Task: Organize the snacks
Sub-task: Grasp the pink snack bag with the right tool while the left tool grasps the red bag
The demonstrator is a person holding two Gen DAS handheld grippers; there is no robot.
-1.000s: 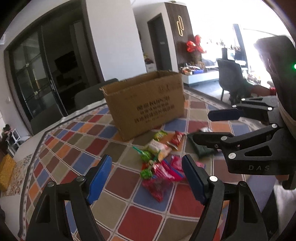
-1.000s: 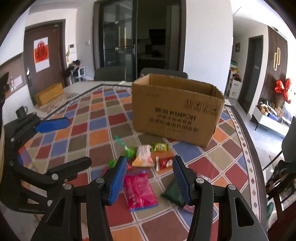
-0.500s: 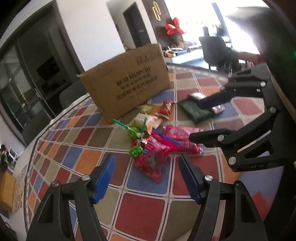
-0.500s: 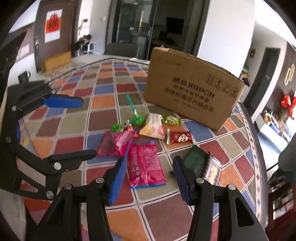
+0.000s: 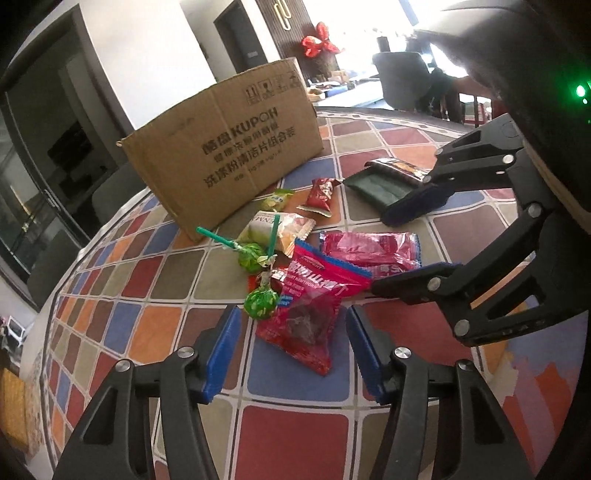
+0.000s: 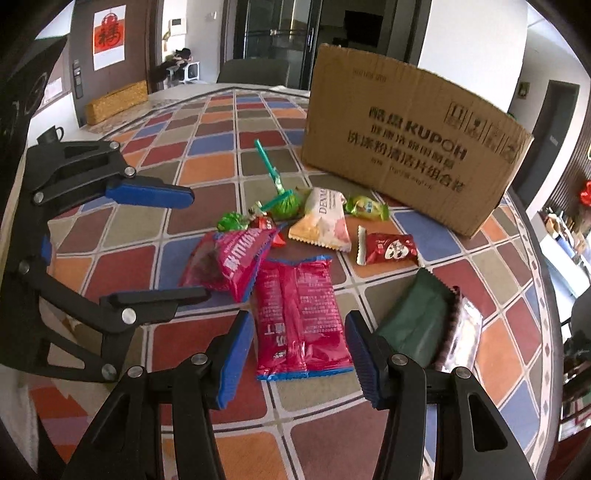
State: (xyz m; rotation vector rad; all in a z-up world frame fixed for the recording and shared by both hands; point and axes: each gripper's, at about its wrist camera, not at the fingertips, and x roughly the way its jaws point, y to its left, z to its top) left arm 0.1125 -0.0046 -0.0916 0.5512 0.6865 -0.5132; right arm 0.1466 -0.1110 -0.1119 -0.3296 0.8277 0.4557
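Left claw [image 5: 293, 349] part open, jaws just been closing, nothing gripped; red plum packet [image 5: 306, 325] lies between blue pads, untouched. Right claw [image 6: 299, 354] part open, empty, straddling long pink packet [image 6: 299, 314] flat on desk [image 6: 207, 170]. Snacks clustered mid-desk, just before cardboard box [image 6: 410, 144]. Dark green packet [image 6: 417, 317] beside right claw. Bare patterned cloth left of pile.

A home: dining table [image 6: 221, 155], chairs [image 6: 251, 72] (festive door poster [image 6: 109, 35]).

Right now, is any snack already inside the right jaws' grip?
No. The right gripper hangs open above the flat pink packet, pads not touching it.
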